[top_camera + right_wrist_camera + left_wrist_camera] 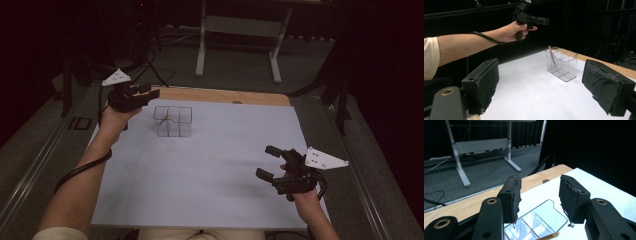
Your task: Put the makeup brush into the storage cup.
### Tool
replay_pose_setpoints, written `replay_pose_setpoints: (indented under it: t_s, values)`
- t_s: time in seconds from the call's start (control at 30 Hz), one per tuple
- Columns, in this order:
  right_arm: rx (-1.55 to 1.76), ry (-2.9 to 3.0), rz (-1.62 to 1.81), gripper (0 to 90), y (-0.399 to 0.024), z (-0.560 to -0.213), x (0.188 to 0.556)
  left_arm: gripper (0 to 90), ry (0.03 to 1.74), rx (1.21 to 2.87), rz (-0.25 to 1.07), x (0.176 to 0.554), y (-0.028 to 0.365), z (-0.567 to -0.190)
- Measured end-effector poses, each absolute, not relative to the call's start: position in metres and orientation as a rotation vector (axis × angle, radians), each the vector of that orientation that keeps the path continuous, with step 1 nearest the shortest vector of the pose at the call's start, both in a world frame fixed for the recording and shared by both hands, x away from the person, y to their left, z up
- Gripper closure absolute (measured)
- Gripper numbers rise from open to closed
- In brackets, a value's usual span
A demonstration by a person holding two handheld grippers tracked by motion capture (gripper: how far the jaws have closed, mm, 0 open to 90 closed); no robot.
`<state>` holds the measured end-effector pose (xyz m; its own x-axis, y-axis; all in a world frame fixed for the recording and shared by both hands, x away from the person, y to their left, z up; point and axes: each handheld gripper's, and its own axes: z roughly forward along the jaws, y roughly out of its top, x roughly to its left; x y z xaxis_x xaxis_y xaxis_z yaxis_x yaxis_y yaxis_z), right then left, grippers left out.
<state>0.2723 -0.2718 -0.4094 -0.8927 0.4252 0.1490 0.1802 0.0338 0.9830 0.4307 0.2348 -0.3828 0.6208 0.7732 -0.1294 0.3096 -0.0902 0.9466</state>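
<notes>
My left tool (pixel 150 92) hovers open and empty above the clear organizer (pixel 173 121), far left on the surface (pixel 210 170); a knife (pixel 552 57) stands inside. My right tool (pixel 269 162) rests open, near right.

You are working in a dark lab or recording studio: black curtains (pixel 599 150) wall it in, grey carpet (pixel 235 65) carries loose cables (pixel 155 70), and a metal-legged bench (pixel 240 30) stands beyond your white-topped table (pixel 210 165).
</notes>
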Motion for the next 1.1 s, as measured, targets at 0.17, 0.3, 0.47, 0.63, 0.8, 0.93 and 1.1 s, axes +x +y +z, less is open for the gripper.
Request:
replay_pose_setpoints:
  t_s: [0.17,0.3,0.47,0.63,0.8,0.93,1.1]
  values:
    - [0.626,2.120,1.962,14.1,-0.271,-0.409,0.272,42.8,0.911,1.653,0.496,0.426,0.238,-0.378]
    - [0.626,2.124,1.960,14.1,-0.271,-0.410,0.272,36.3,0.934,1.636,0.508,0.422,0.240,-0.376]
    - [0.625,2.121,1.959,14.1,-0.271,-0.409,0.272,29.3,0.940,1.619,0.510,0.417,0.243,-0.373]
    - [0.626,2.130,1.962,14.0,-0.271,-0.410,0.273,17.7,0.899,1.622,0.489,0.410,0.244,-0.370]
    - [0.621,2.130,1.958,14.0,-0.270,-0.409,0.272,13.2,0.891,1.631,0.490,0.405,0.243,-0.368]
    - [0.622,2.127,1.957,14.0,-0.269,-0.409,0.272,1.8,0.872,1.653,0.470,0.404,0.243,-0.368]
    - [0.624,2.125,1.947,14.0,-0.270,-0.409,0.272,1.7,0.861,1.692,0.492,0.398,0.244,-0.368]
